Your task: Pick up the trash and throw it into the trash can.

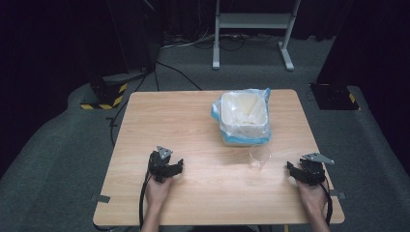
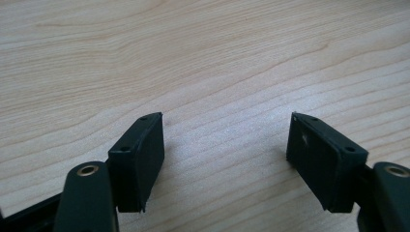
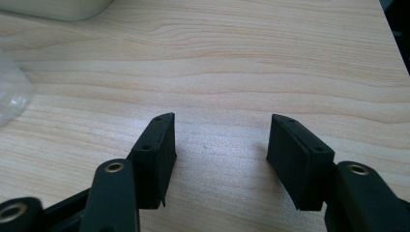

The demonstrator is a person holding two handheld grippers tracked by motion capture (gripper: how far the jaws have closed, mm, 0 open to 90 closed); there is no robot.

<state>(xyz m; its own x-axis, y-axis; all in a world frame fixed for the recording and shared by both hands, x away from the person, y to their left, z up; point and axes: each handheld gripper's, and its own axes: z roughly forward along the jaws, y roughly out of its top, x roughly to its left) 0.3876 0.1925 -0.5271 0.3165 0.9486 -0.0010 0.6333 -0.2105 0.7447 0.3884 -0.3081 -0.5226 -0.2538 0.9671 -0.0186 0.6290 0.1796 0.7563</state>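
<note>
- Plainly, the work has not begun: both hands rest on the pale wood-grain worktop (image 1: pixel 203 140) and nothing is held.
- The left tongs (image 1: pixel 167 168) sit well to the left of the clear plastic cup (image 1: pixel 259 157); in the left gripper view the two black jaws stand wide apart, with only bare wood between them.
- The right tongs (image 1: pixel 303 172) lie near the cup, on its right; in the right gripper view the jaws are likewise spread wide and grip nothing.
- The cup stands upright just in front of the white square bin lined with a thin blue-tinted plastic bag (image 1: pixel 244 118), on the person's side of it and apart from both tongs.
- In the right gripper view the cup's curved, see-through wall (image 3: pixel 12 92) shows at the left edge, and a corner of the bin (image 3: pixel 63 7) lies beyond it.
- Judged from this, the step in hand is the approach. The right tongs are the closer pair and would need to swing toward the cup and bring its wall between the open jaws.
- The cup looks thin, light and smooth, so a gentle close seems wise; a hard squeeze could buckle it, and a nudge could tip it.
- The bag is crinkled and loose around the bin's rim, and the bin's mouth is open.
- The jaw pads (image 2: pixel 140 159) are flat, matt black blocks with small screw holes along the edge.
- The worktop is smooth, with fine wavy grain.
</note>
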